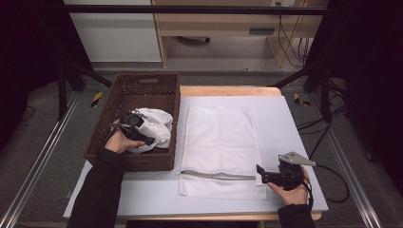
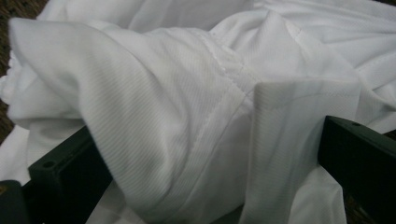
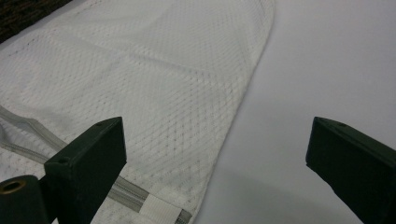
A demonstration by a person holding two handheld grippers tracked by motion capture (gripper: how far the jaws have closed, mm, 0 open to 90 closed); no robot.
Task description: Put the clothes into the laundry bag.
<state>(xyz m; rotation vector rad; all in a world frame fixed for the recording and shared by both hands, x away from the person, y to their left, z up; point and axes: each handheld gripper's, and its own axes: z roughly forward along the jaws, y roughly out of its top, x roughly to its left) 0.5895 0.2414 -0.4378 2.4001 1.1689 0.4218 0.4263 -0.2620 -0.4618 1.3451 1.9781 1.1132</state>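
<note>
Inside the basket on the left, the left gripper [image 1: 142, 134] has its jaws spread about as wide as they go, with a fat fold of the white garment [image 2: 196, 116] bulging up between them. In the left gripper view the cloth fills the gap from one black jaw to the other, but the pads aren't pinching it, so nothing's really gripped, just straddled. The garment itself is a crumpled heap lying in the near right part of the brown wicker basket [image 1: 124, 92], which sits at the left edge of the table [image 1: 294, 123], touching or just beside the white mat.

Over on the right, the right gripper [image 1: 262, 174] is wide open too and has hold of nothing. Its jaws point left at the near right corner of the white mesh laundry bag [image 1: 221, 137]. In the right gripper view one jaw hangs over the mesh near the end of the grey zipper [image 1: 217, 175], and the other is over bare tabletop. The bag lies flat in the middle of the table, zipper running across its near end, just right of the basket.
</note>
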